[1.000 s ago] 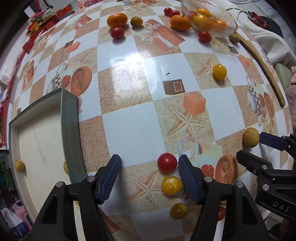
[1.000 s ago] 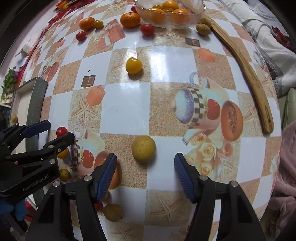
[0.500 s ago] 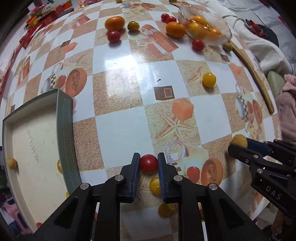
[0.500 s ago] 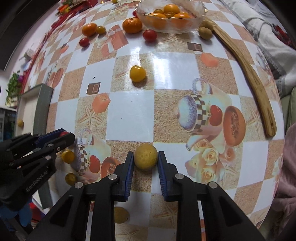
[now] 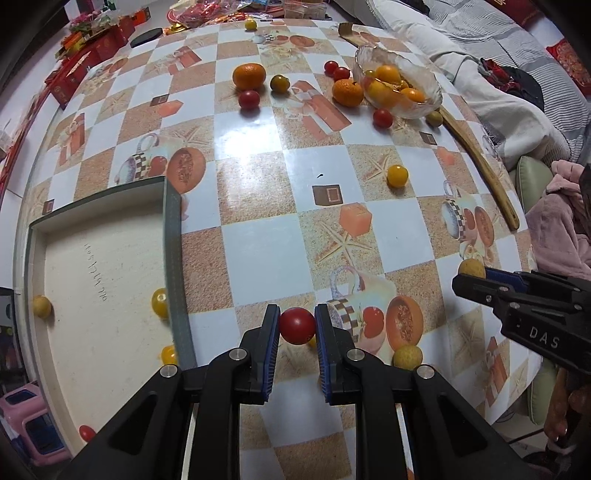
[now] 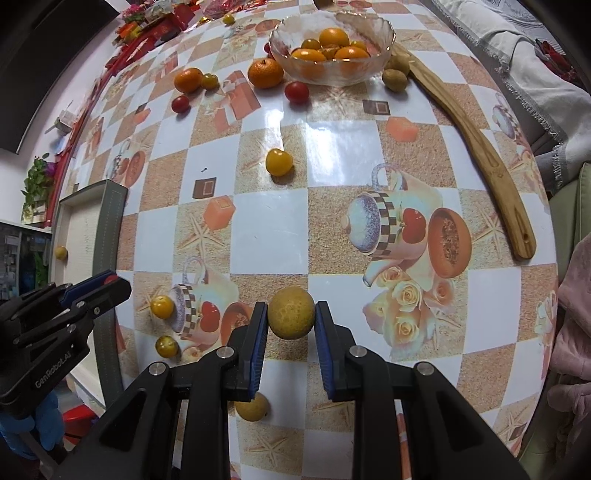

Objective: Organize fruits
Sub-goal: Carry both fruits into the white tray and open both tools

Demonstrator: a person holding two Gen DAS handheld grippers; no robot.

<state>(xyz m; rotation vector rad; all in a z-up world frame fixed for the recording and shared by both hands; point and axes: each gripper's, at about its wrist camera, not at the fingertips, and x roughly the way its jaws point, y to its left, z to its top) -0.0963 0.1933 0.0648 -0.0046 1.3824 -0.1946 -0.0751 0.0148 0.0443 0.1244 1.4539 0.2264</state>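
Fruits lie scattered over the patterned table (image 5: 258, 147). The left gripper (image 5: 296, 328) is clamped on a red tomato (image 5: 296, 325), just beside the grey tray (image 5: 173, 236). The right gripper (image 6: 287, 325) is clamped on a tan round fruit (image 6: 290, 312). The tray holds a few small yellow fruits and 1 red one; the glass bowl (image 6: 373, 27) holds oranges. Sorting looks early: 2 oranges, several tomatoes and yellow fruits sit loose on the table, and both gripped pieces are not yet placed.
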